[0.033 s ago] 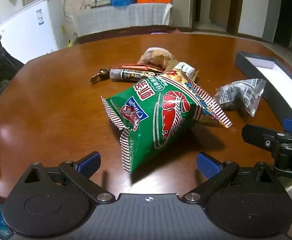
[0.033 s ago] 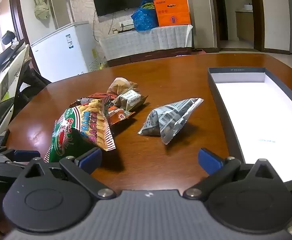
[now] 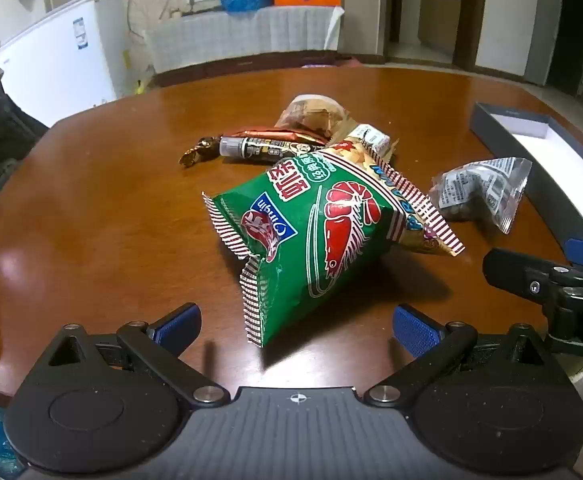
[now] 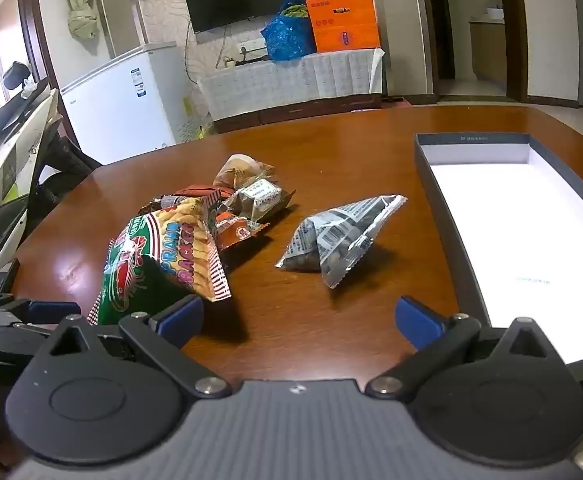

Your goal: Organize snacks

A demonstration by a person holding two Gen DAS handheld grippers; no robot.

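On the brown wooden table (image 3: 91, 208), going from the left, the first thing is a small candy in a gold wrapper (image 3: 195, 153), lying toward the far edge. Just beside it lies a dark snack stick (image 3: 259, 147) with a red-brown wrapper; its print is too small to read. Behind these, a clear bag with brown pieces (image 3: 311, 114) sits nearest to the far edge.

In the middle stands the big green chip bag (image 3: 311, 240), tilted, with red-and-white striped seams. It shows a red prawn, red Chinese characters and a blue badge with the word "Qingin", all upside down in the left wrist view. In the right wrist view the same bag (image 4: 159, 256) reads "PRAWN CRACKER". Behind it, touching, are a small square packet with a white label (image 4: 261, 196) and an orange packet (image 4: 235, 230); their writing I cannot read.

To the right, apart from the pile, lies a grey-and-clear packet (image 3: 479, 192) with a barcode and dense small text.

Along the right edge of the table sits a dark box with a white inside (image 4: 443, 200); no snack is in it.

The left gripper (image 3: 296, 326) is spread wide with nothing held, the green bag's lower corner between its blue fingers without touching. The right gripper (image 4: 299, 318) is also spread wide and holds nothing, above bare table near the front edge.
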